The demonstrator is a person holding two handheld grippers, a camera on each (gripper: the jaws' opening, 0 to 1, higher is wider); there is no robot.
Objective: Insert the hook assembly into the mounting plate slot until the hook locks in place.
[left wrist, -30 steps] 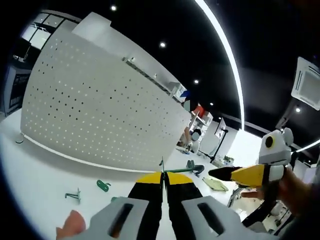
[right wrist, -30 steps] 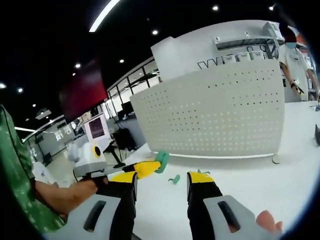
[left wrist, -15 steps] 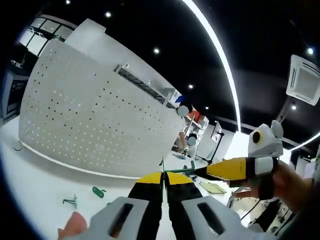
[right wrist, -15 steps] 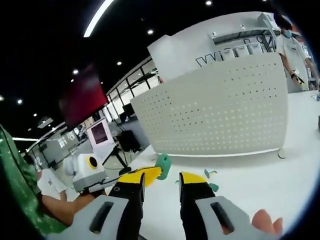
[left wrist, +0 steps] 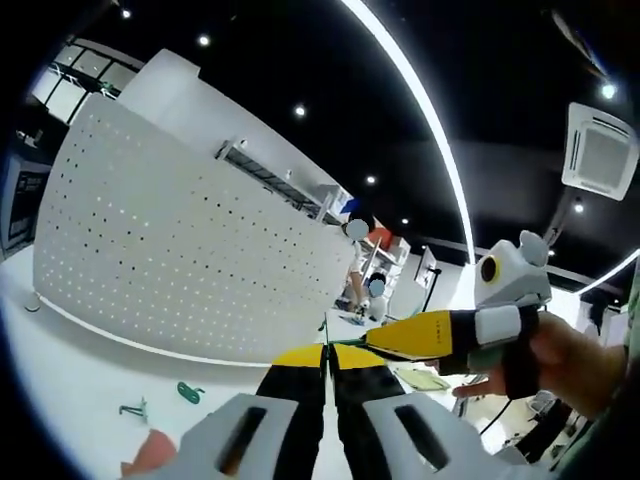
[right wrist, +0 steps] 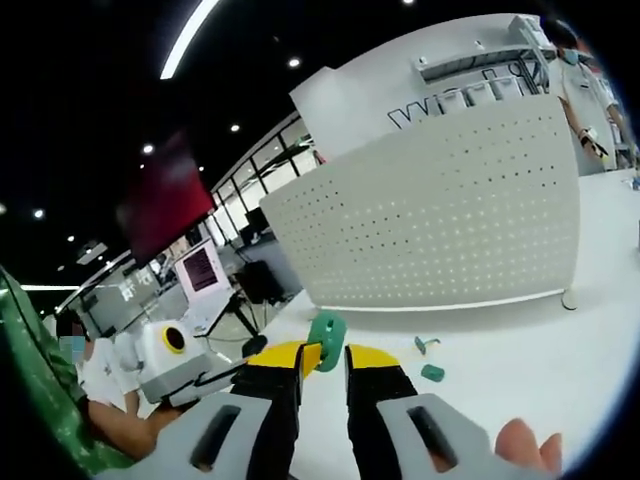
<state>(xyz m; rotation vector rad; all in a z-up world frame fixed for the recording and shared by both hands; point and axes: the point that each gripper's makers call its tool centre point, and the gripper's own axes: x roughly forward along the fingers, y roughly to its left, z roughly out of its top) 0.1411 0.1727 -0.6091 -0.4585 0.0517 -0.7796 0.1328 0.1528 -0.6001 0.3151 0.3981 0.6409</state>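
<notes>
Left gripper view
Left gripper (left wrist: 326, 352): its yellow-tipped jaws are pressed together on a thin green hook assembly (left wrist: 345, 343), whose wire pokes out past the tips.
Right gripper (left wrist: 400, 337): comes in from the right in a person's hand (left wrist: 565, 362), its tip meeting the left gripper's tips at the green piece.
Mounting plate (left wrist: 170, 250): white perforated panel standing upright along the far edge of the white tabletop (left wrist: 60, 370).
Loose hooks (left wrist: 188, 392): two small green pieces lying on the tabletop near the plate's foot, well clear of both grippers.

Right gripper view
Right gripper (right wrist: 324, 354): jaws nearly closed with a narrow gap; whether they pinch anything I cannot tell.
Green piece (right wrist: 326, 335): rounded end of the hook assembly, just above the tips.
Left gripper (right wrist: 285, 357): enters from the left.
Mounting plate (right wrist: 440, 225): upright beyond; two loose green hooks (right wrist: 431, 371) lie before it.
</notes>
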